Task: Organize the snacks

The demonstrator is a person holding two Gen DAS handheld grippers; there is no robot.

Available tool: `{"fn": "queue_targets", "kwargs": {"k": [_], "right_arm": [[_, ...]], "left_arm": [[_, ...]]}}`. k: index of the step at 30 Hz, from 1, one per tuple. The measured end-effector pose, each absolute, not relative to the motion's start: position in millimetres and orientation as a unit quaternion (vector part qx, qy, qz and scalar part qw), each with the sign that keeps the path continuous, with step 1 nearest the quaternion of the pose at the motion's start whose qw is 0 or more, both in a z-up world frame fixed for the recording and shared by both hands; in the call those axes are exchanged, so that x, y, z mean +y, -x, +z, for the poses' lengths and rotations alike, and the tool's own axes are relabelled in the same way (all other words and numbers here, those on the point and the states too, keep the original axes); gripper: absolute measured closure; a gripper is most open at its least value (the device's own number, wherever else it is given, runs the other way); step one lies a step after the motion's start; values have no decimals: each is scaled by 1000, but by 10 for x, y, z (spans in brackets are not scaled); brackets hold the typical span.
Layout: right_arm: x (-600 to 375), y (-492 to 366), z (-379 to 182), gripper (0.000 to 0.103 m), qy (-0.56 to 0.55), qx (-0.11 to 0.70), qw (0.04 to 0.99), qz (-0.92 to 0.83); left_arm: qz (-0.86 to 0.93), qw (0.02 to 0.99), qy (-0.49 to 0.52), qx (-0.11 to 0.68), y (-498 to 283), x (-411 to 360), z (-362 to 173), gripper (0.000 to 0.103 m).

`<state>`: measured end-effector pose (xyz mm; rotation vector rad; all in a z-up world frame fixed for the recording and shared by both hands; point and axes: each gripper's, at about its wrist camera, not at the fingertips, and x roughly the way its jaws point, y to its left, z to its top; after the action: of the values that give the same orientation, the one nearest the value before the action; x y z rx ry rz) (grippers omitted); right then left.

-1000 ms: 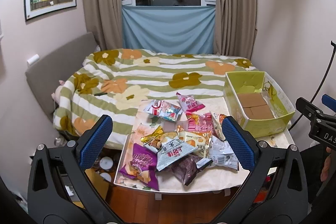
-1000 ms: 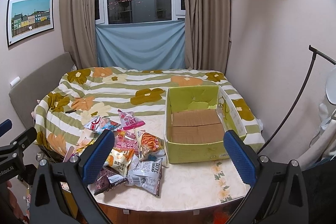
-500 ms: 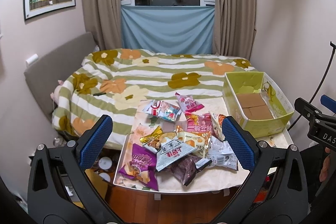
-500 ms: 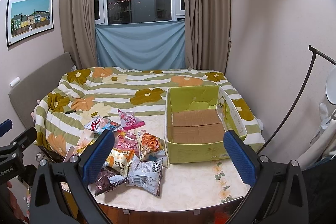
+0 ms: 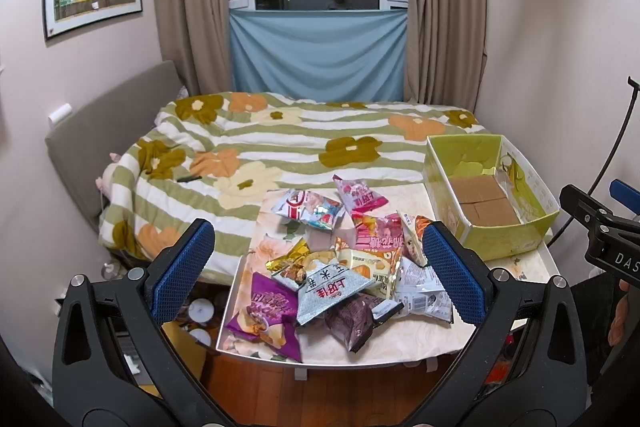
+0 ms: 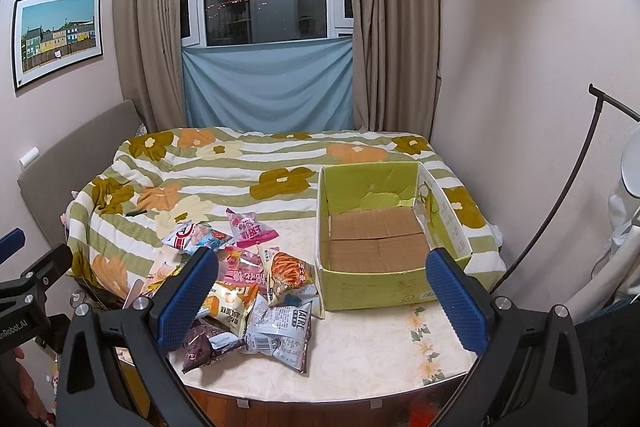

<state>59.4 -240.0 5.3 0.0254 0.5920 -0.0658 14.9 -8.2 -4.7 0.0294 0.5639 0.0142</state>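
A pile of several snack bags lies on the left half of a small white floral table; the pile shows in the right wrist view too. An open green cardboard box, empty with a brown bottom, stands on the table's right side; it also shows in the left wrist view. My left gripper is open and empty, held above and before the pile. My right gripper is open and empty, before the box and pile.
A bed with a green striped flower quilt lies right behind the table. A grey headboard stands at the left. A black stand pole rises at the right by the wall. Wooden floor shows below the table's front edge.
Both views have shifted very slightly; the left gripper has crept a little nearer to the pile. Nothing was gripped or moved on the table.
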Motion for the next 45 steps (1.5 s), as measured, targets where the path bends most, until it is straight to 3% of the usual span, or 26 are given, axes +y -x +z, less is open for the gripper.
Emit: {"fn": "queue_targets", "kwargs": {"k": [12,22,45], "right_arm": [[-2381,-591,63,0,-12,290,956,-33],[-2459,-654,45,0,-18,311,950,13],[-1277,-1794,-1312,0,-72,481,852,196]], "left_arm": [[8,960,-14,278,-127,-92,-52,0],[36,941,9,336,-121,90,-244,0],[-62,845,-5,532,-980,1115,-2140,0]]}}
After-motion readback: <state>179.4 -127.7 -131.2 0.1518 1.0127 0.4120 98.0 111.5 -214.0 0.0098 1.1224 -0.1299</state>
